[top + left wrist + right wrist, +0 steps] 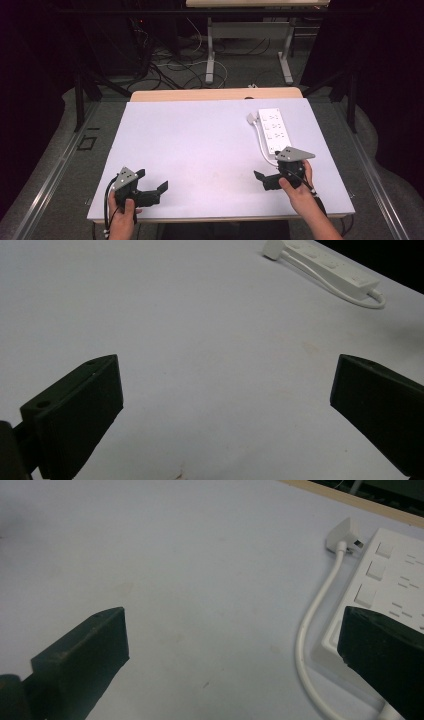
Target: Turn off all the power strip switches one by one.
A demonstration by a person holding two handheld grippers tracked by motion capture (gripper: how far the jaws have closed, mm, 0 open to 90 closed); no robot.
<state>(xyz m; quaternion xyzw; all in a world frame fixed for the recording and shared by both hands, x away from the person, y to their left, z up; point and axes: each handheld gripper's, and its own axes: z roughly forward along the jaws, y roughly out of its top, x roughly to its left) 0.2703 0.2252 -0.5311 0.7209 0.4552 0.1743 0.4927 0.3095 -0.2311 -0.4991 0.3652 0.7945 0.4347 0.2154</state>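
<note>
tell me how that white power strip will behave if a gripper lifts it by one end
The power strip looks like a rigid, flat plastic bar, so it probably won't bend or roll. Its cord is loose and curved, so it will likely drag its plug behind.

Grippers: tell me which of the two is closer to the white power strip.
The right gripper. It hovers just beside the near end of the white power strip, while the left gripper sits across the table, far from it.

White-topped table (200, 150) with a white power strip (274, 129), its cable (261, 145) and plug (251, 118) on it.
</note>
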